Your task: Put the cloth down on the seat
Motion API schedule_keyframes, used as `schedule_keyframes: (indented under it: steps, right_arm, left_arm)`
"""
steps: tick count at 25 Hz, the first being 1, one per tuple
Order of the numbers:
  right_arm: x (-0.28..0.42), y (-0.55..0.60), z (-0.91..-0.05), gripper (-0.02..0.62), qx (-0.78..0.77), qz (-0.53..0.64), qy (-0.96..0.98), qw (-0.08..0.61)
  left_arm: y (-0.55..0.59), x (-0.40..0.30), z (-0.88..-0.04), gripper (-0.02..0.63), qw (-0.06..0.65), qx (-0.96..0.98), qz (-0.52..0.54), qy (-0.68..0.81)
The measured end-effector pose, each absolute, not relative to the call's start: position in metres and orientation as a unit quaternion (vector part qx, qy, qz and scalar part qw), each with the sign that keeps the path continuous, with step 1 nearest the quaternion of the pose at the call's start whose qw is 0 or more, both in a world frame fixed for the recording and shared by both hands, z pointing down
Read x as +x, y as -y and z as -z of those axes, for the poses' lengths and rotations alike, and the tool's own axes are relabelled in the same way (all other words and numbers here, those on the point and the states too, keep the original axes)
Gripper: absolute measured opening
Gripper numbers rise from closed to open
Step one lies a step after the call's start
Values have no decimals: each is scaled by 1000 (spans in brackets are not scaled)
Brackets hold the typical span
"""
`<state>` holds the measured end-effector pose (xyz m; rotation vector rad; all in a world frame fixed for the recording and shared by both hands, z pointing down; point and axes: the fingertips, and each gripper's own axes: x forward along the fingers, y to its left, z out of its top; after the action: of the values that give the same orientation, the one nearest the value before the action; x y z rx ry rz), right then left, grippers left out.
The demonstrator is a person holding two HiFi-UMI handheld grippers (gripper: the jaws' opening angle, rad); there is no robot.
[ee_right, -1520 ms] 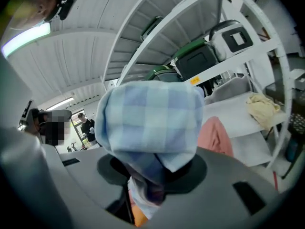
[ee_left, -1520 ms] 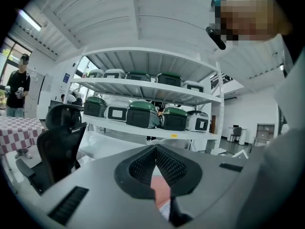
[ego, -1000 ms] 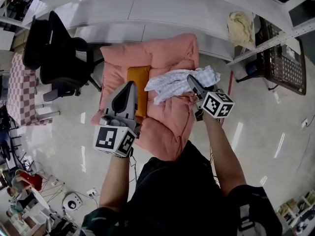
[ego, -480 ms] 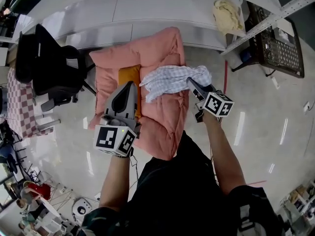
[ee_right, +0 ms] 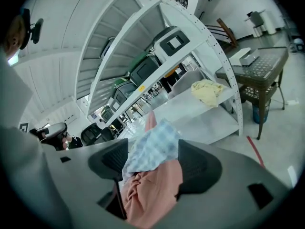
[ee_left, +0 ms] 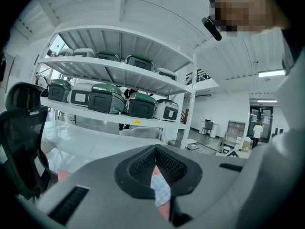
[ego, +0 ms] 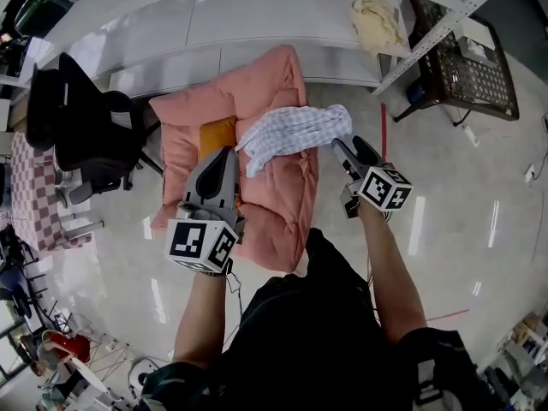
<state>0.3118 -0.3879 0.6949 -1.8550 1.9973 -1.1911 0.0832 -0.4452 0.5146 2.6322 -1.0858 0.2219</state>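
A blue-and-white checked cloth lies crumpled across the pink padded seat, beside an orange cushion. My right gripper hovers just off the seat's right edge, a little short of the cloth. Its jaws stand wide open, and in the right gripper view the cloth and the pink seat show beyond the gap, untouched by the pads. My left gripper is over the seat's left half near the orange cushion, shut with nothing in it. Through its narrow slit a bit of cloth shows.
A black office chair stands left of the seat. Behind it runs a long white shelf rack with a yellowish rag on it. A dark mesh table is at the right and a checked table at the far left.
The right gripper has let go of the cloth and drawn back toward me. The cloth now rests on the seat. The left gripper has held its place.
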Motion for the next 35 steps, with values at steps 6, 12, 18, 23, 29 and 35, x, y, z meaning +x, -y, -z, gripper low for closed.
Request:
schedule_keyframes:
  steps: [6, 12, 18, 23, 29, 35]
  right_arm:
    - [277, 364, -660, 304, -621, 359, -694, 67]
    - [222, 351, -609, 298, -593, 314, -740, 51]
    - [184, 330, -566, 159, -587, 260, -766, 14]
    - [149, 315, -526, 61, -577, 224, -786, 10]
    - [105, 296, -495, 31, -552, 196, -811, 5]
    - [64, 279, -467, 20, -526, 167, -834, -3]
  left_arm:
    - [417, 50, -507, 6, 143, 908, -69, 387]
    - [387, 13, -491, 6, 144, 903, -54, 401]
    - [361, -23, -473, 6, 143, 896, -45, 419]
    - [338, -54, -452, 6, 139, 892, -31, 429]
    - [309, -93, -428, 6, 132, 883, -15, 451]
    - [287, -125, -407, 6, 124, 875, 2, 467]
